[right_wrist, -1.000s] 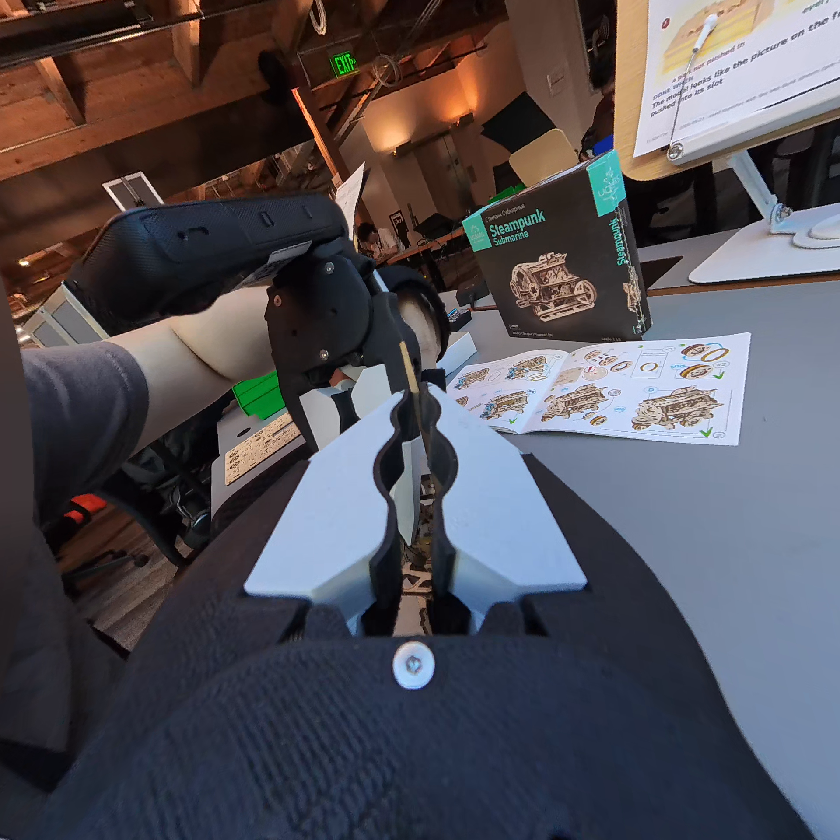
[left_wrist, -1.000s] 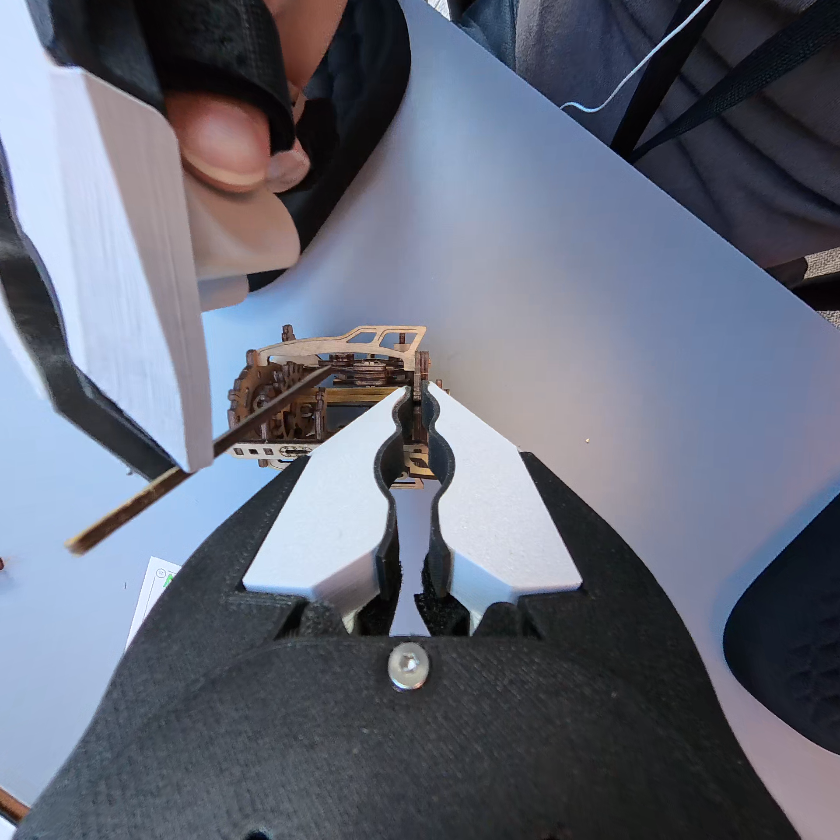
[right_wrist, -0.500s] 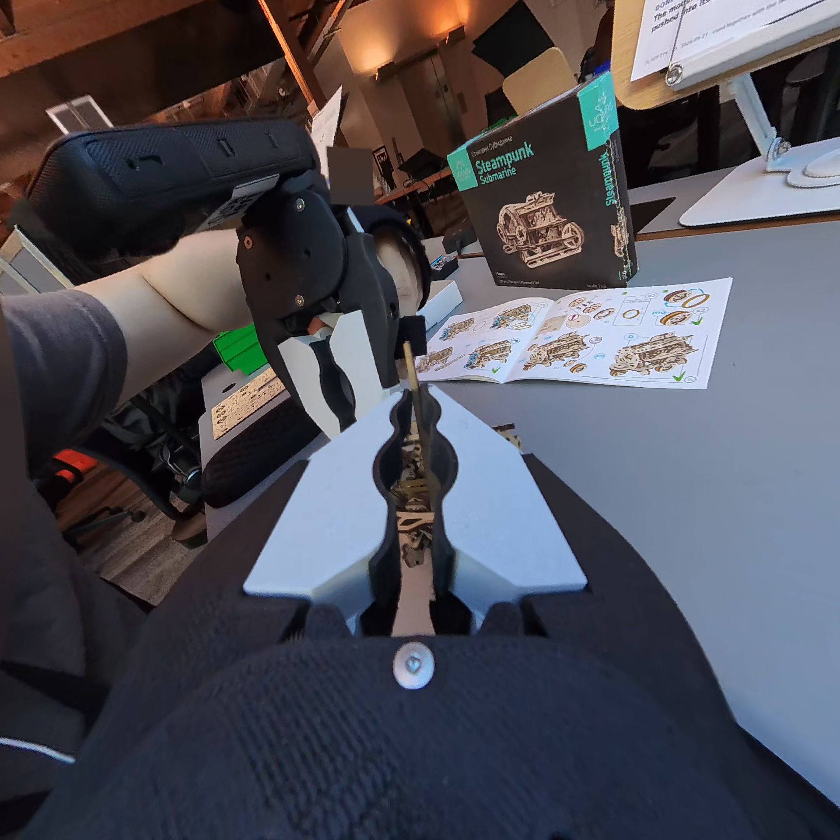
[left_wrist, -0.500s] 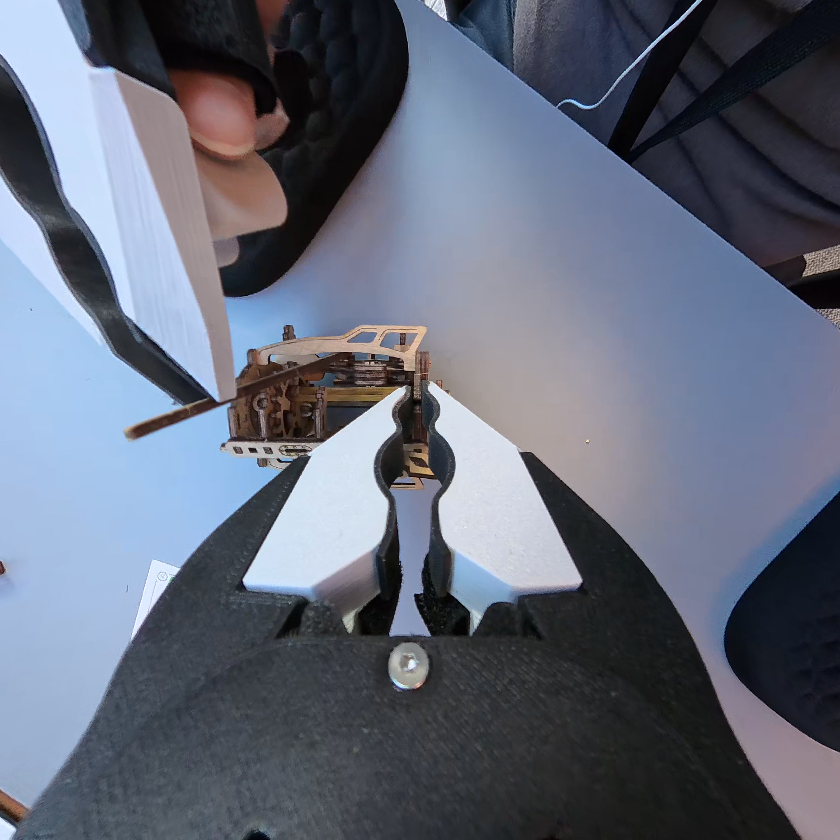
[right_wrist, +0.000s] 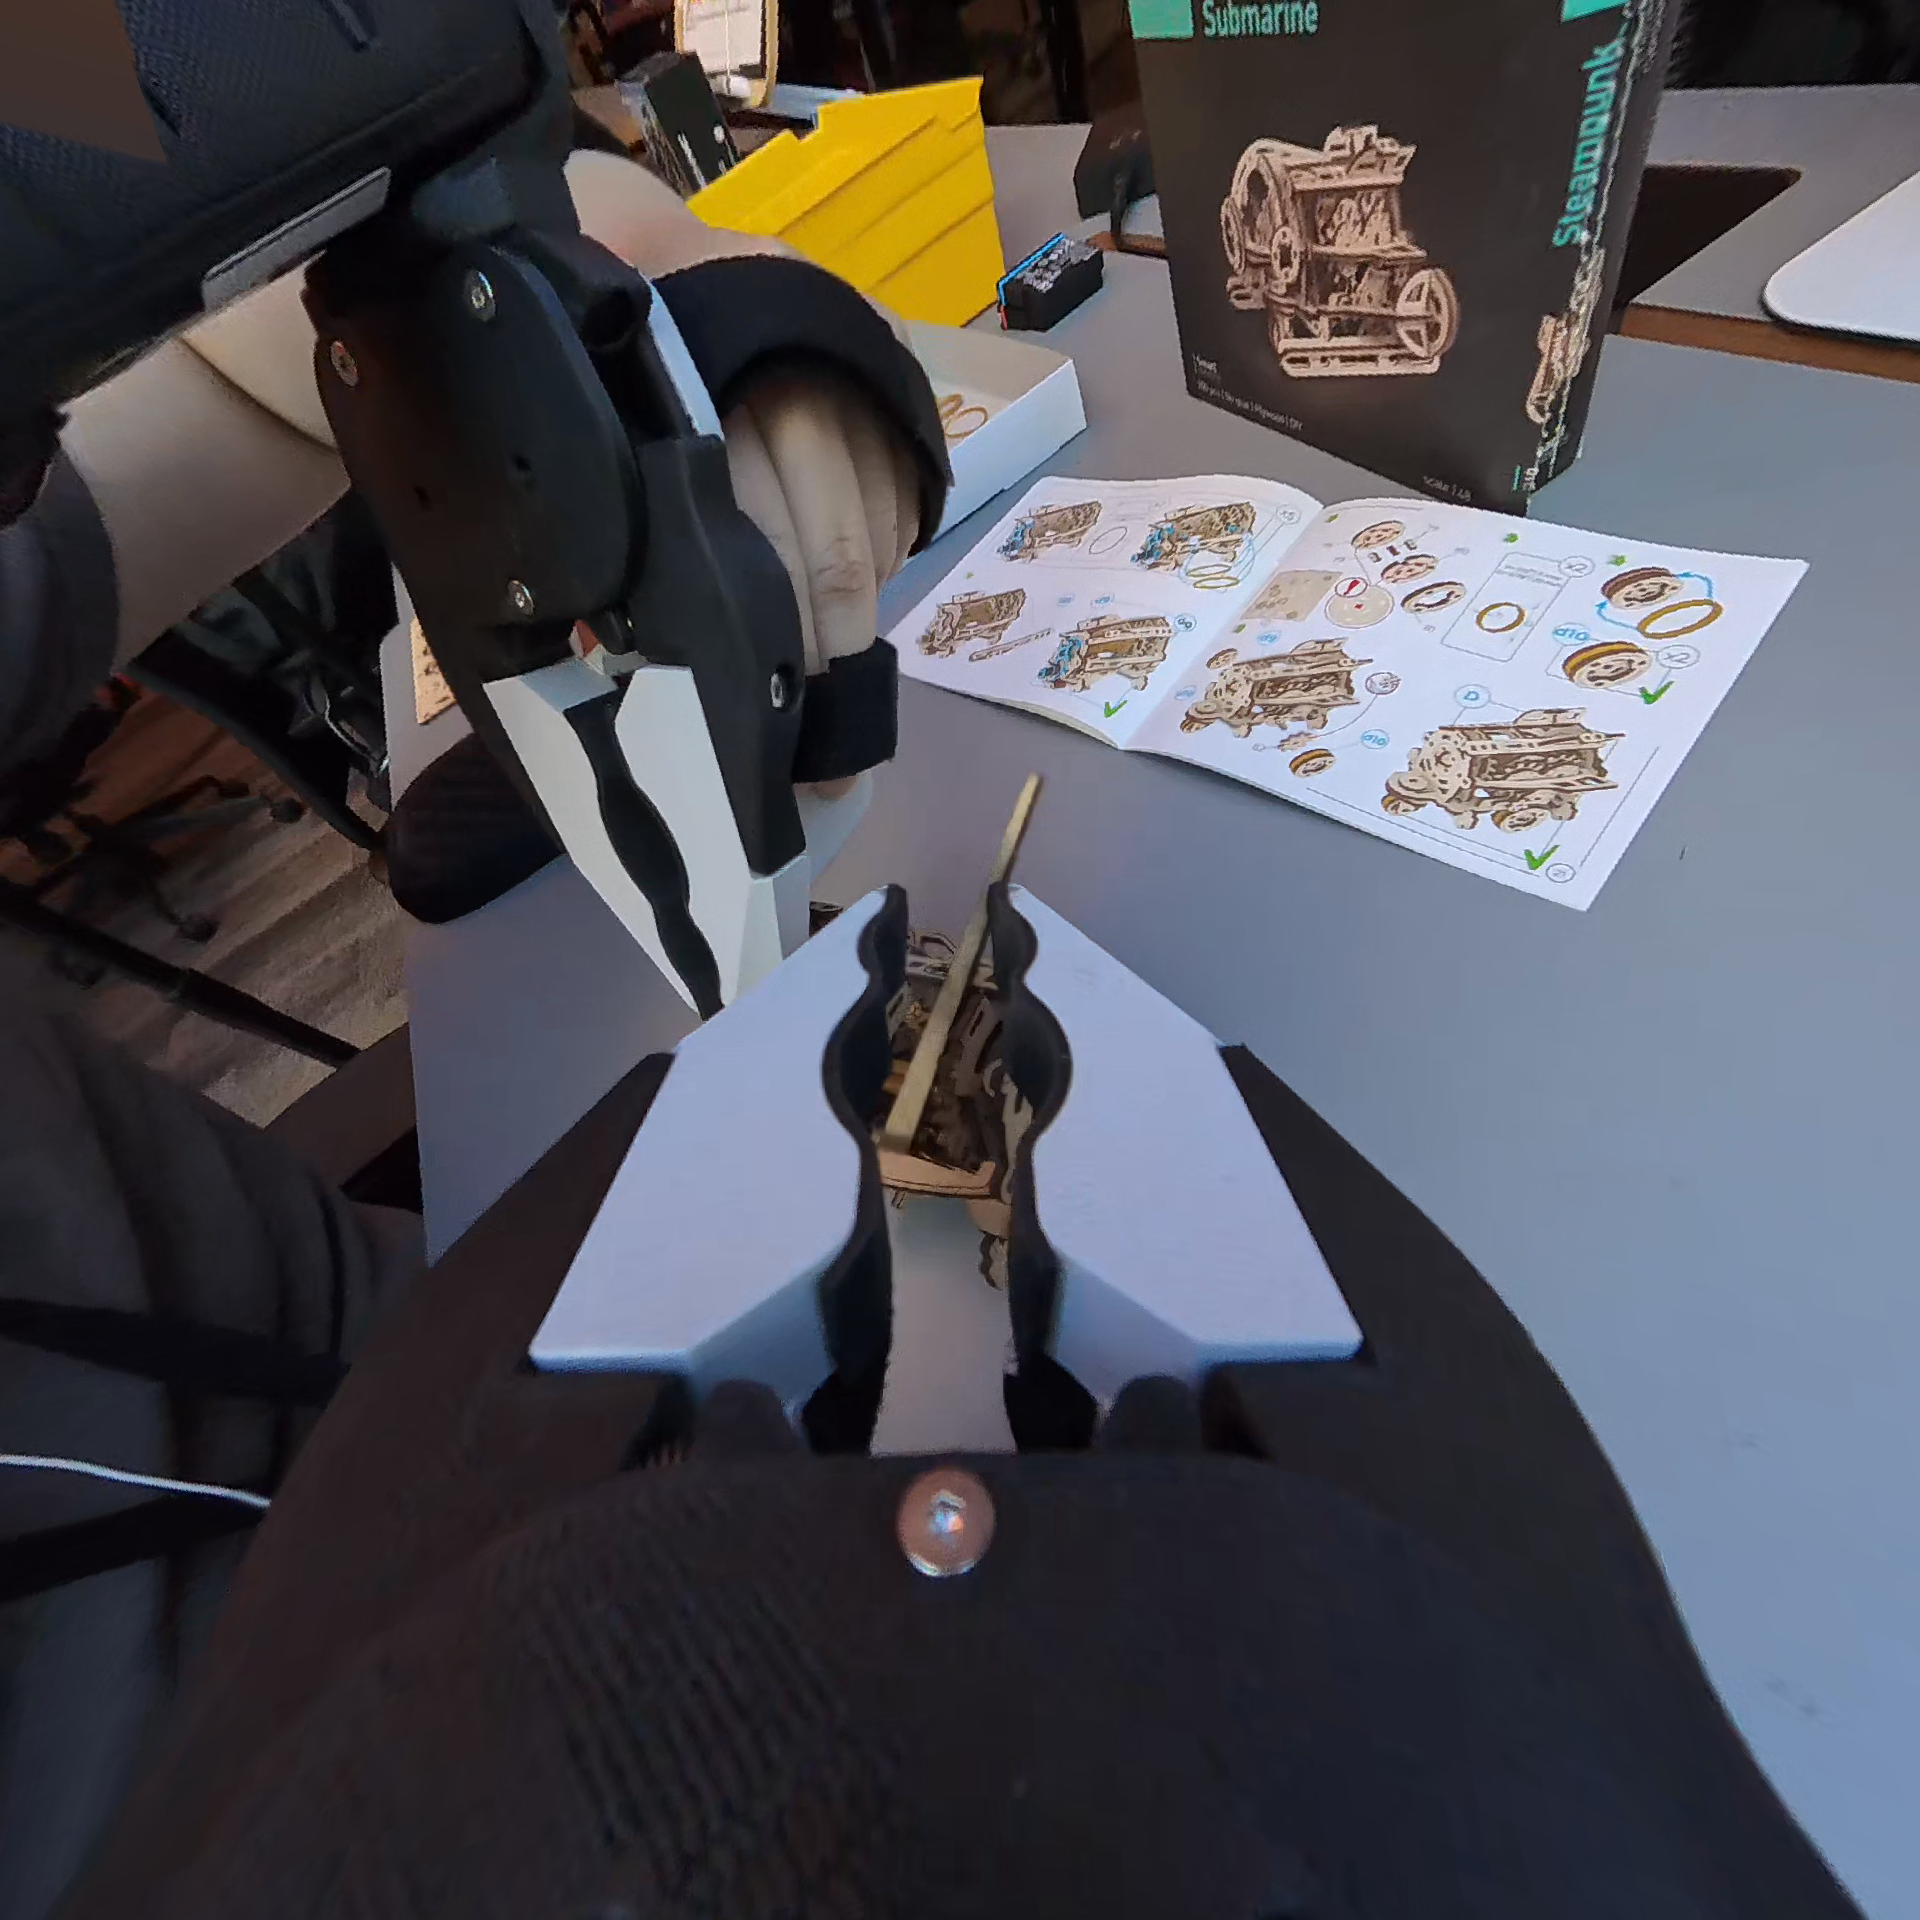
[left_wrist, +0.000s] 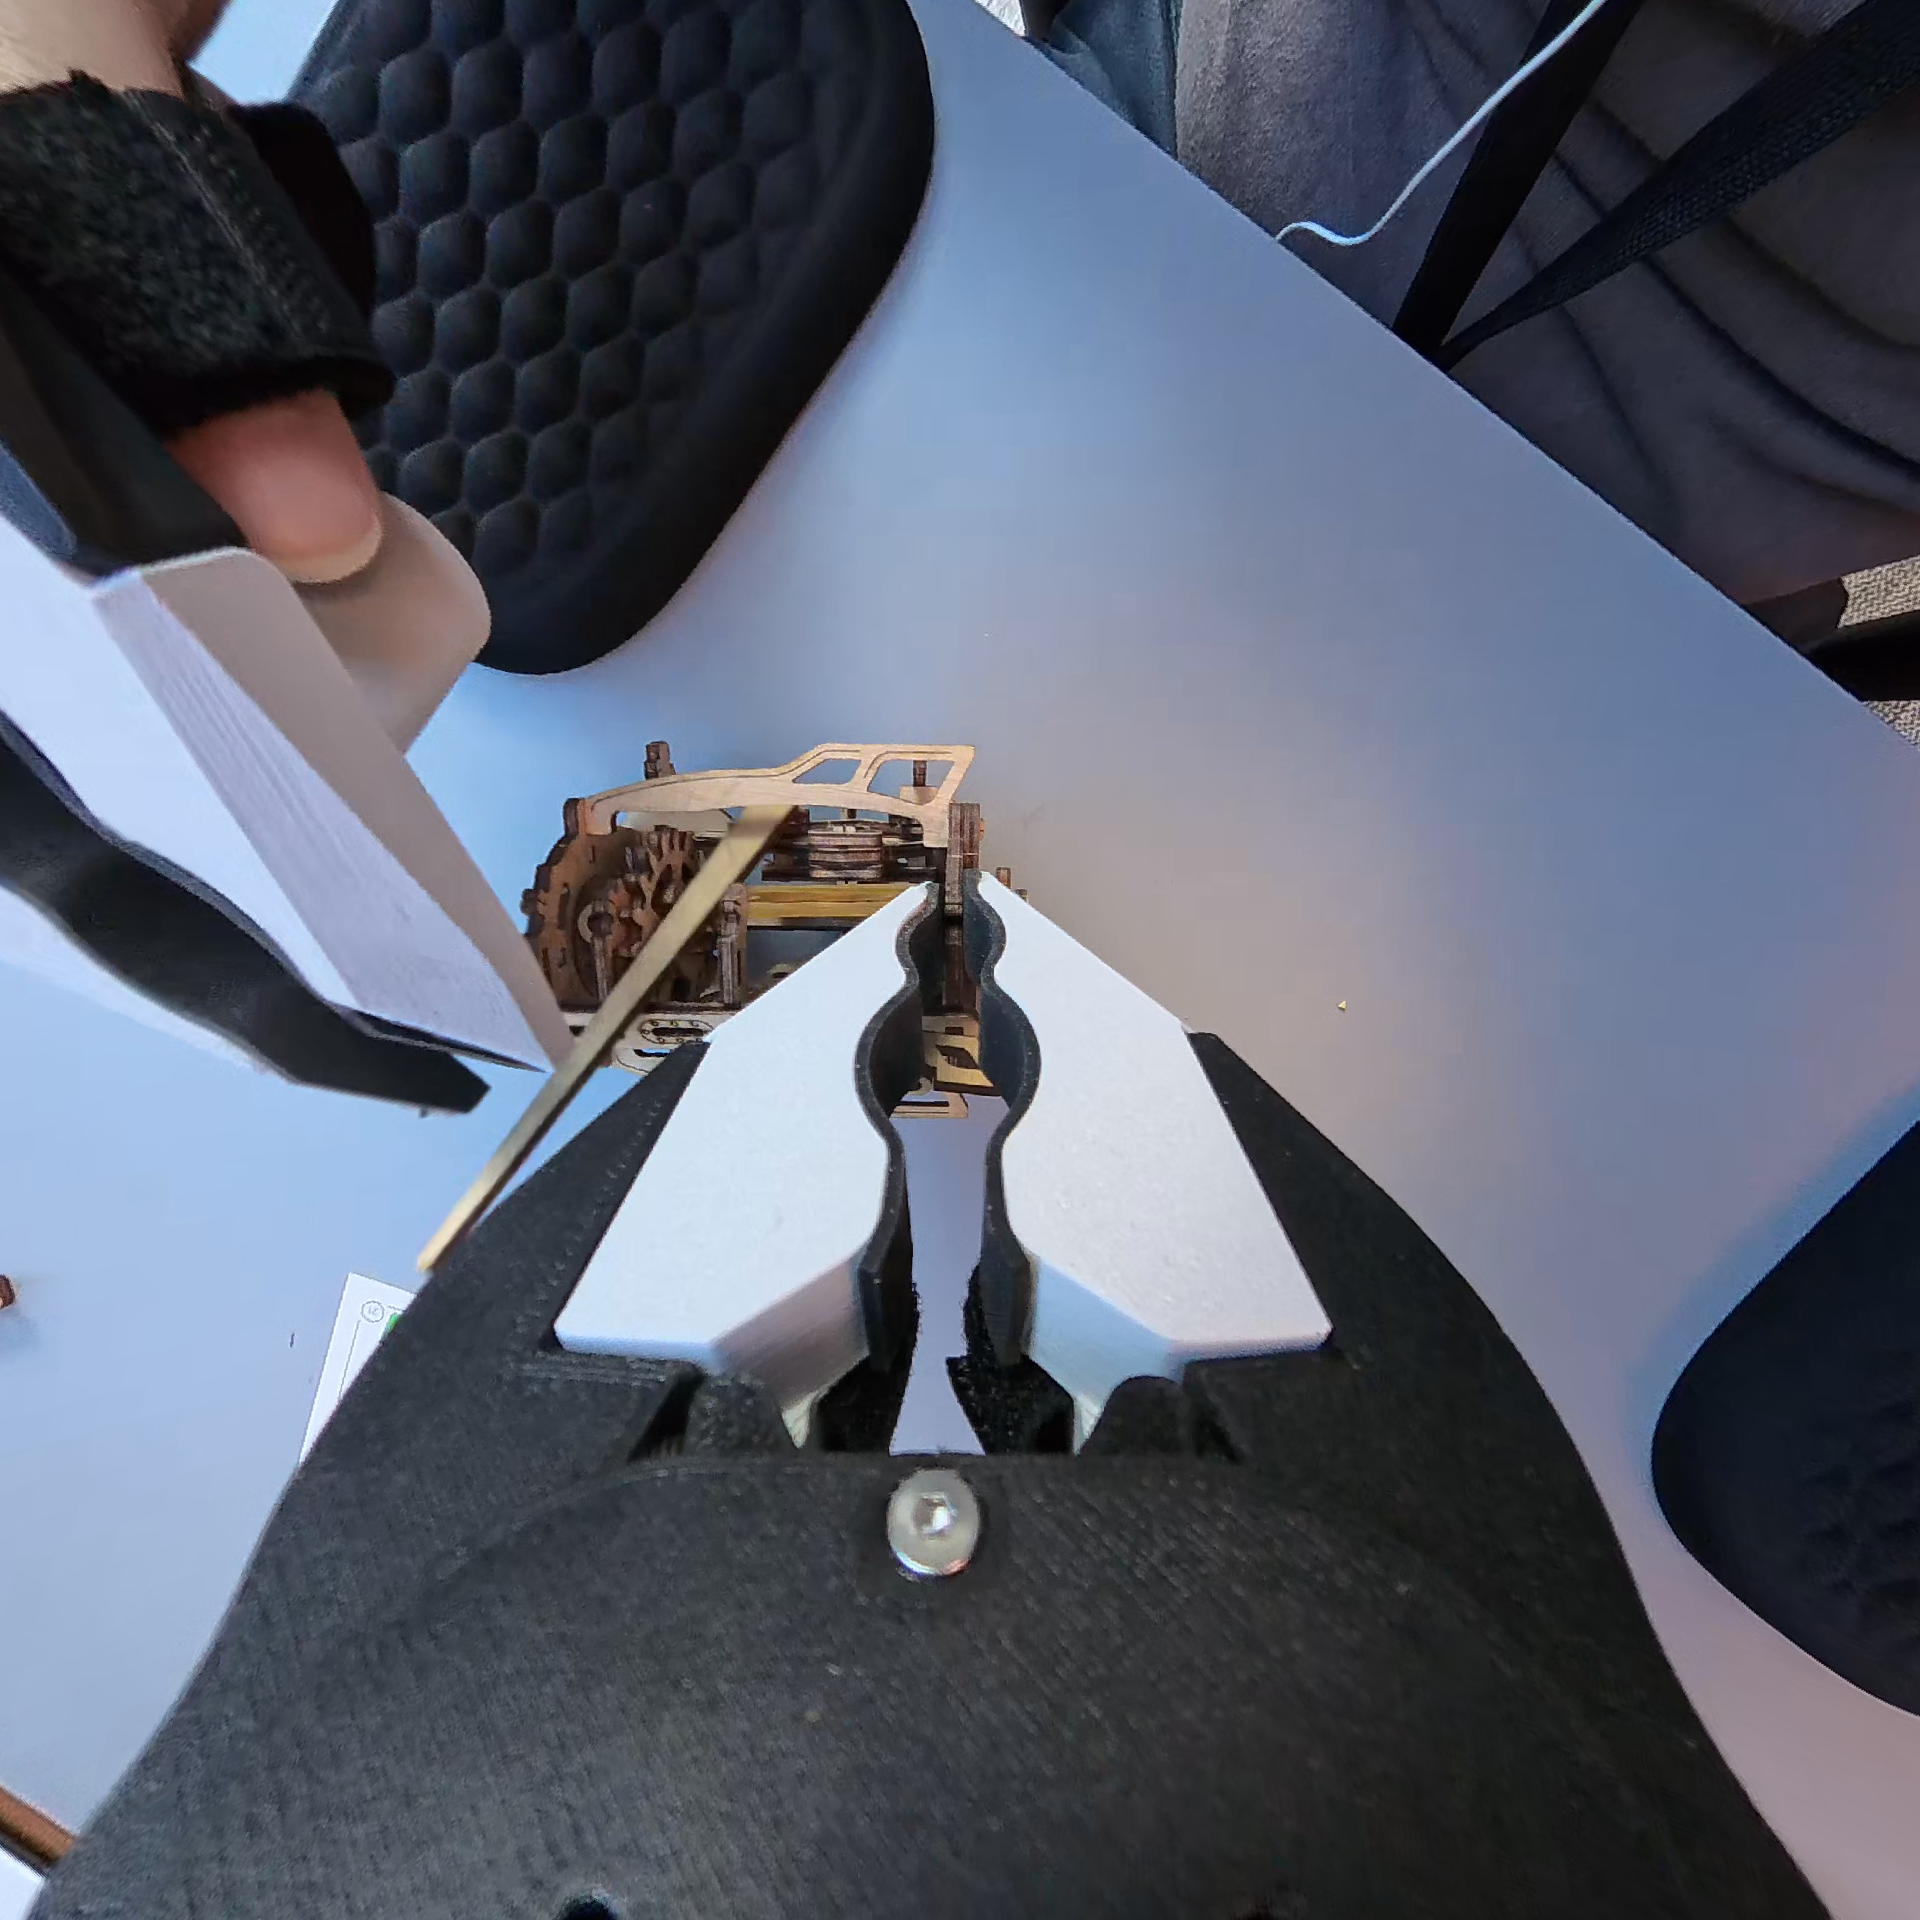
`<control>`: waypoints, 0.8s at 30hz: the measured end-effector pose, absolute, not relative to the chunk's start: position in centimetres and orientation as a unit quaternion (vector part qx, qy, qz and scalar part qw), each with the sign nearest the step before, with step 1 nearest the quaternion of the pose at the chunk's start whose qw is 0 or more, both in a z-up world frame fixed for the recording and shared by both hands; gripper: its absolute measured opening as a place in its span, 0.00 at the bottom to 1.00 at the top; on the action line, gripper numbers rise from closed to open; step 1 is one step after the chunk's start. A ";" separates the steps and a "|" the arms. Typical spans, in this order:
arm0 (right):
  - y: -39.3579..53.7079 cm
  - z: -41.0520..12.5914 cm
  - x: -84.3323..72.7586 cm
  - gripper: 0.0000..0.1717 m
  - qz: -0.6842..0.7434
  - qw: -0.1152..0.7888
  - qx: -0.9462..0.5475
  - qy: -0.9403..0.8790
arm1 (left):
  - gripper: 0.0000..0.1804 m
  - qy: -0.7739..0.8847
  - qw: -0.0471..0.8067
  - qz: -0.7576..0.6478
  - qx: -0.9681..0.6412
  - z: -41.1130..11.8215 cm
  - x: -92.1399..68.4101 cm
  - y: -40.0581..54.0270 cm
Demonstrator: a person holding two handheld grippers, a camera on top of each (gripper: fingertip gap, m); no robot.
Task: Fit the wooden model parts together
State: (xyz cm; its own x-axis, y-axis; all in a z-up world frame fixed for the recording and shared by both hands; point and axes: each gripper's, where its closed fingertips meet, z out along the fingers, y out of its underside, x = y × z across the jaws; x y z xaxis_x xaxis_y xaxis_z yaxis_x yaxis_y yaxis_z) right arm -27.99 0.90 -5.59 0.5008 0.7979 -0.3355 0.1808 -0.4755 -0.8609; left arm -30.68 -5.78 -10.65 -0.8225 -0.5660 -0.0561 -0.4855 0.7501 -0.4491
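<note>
The partly built wooden model stands on the grey table. My left gripper is shut on an upright end panel of the model. It also shows in the right wrist view, reaching down from the left. My right gripper is open above the model. A thin wooden strip stands slanted between its jaws and leans on the right pad; the left pad is clear of it. In the left wrist view the strip runs from the model's top past my right gripper's fingers.
An open instruction booklet lies on the table behind the model, with the black kit box upright beyond it. A white tray and yellow bins sit at the back. Black chair pads border the table edge.
My right jaws have opened and let go of the strip, which now leans to the right. The right gripper has tipped down over the model. The left gripper has kept its hold.
</note>
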 end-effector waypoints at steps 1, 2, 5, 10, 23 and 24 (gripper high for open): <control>0.9 -5.6 -28.1 0.09 0.378 0.393 -0.772 -0.327 | 0.00 0.931 0.094 -0.212 -0.282 -10.7 -30.7 -5.8; 0.9 -5.7 -28.1 0.11 0.366 0.384 -0.776 -0.342 | 0.00 0.931 0.094 -0.212 -0.282 -10.7 -30.6 -5.8; 0.7 -6.3 -27.7 0.11 0.323 0.327 -0.783 -0.418 | 0.00 0.932 0.093 -0.212 -0.280 -10.7 -30.6 -5.8; -0.7 -8.0 -25.7 0.07 0.326 0.196 -0.733 -0.563 | 0.00 0.930 0.097 -0.214 -0.283 -10.6 -30.7 -5.8; -7.7 -12.5 -23.2 0.14 0.498 0.023 -0.732 -0.465 | 0.00 0.933 0.092 -0.210 -0.276 -10.7 -30.6 -5.8; -8.1 -12.6 -23.3 0.14 0.510 0.015 -0.725 -0.462 | 0.00 0.933 0.092 -0.211 -0.277 -10.7 -30.6 -5.8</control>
